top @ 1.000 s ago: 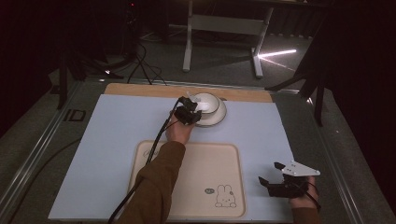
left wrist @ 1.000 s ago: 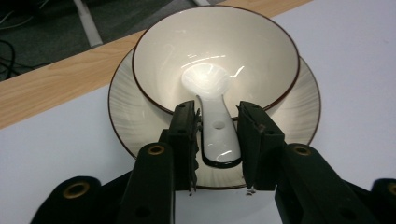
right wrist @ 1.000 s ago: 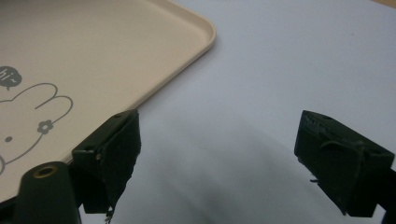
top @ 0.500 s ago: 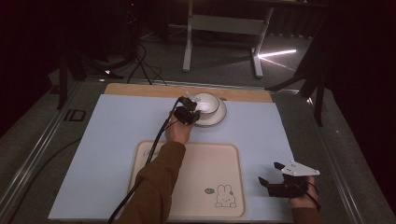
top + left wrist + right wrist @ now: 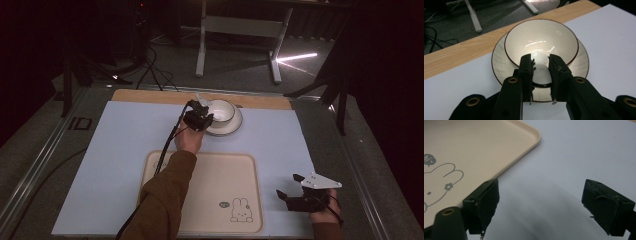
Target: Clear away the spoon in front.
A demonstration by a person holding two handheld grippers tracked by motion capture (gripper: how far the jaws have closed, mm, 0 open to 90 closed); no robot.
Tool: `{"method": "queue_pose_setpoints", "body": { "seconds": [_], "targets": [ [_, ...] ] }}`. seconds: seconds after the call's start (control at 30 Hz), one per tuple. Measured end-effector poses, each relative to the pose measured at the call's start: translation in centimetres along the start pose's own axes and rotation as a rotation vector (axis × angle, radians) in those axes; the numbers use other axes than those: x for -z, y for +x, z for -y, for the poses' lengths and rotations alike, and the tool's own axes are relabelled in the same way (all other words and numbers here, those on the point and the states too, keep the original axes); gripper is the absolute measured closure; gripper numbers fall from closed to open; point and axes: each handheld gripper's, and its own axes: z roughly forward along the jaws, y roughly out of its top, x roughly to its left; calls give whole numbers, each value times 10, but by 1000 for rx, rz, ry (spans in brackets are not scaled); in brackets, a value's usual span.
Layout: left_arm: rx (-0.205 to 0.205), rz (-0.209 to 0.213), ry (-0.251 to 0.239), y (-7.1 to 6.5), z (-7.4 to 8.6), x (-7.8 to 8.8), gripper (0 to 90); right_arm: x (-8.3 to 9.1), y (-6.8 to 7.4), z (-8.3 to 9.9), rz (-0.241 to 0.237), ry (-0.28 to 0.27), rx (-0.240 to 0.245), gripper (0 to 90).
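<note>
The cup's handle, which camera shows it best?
The left gripper view: the cup's handle sits close up, pinched in the left claw. The high view hides it behind that claw; the right gripper view faces the tray.

Left tool (image 5: 204,118) sits at the near rim of a white bowl (image 5: 222,111) on a saucer (image 5: 231,127), upper centre. Beige tray (image 5: 200,172) lies lower centre. Right tool (image 5: 292,192) rests lower right on the surface (image 5: 125,140), jaws apart.
</note>
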Motion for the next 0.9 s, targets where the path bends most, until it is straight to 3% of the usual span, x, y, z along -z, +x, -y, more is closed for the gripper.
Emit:
{"method": "queue_pose_setpoints", "body": {
  "seconds": [0.33,0.67,0.9],
  "targets": [
    [27,-6,-44,4,-8,21,738,0,0,-1,5,-7,-3,142],
    [6,-19,-80,10,-11,45,738,2,0,-1,9,-19,-4,143],
    [40,-25,-100,21,-8,63,737,3,0,-1,12,-31,-3,143]
  ]
}}
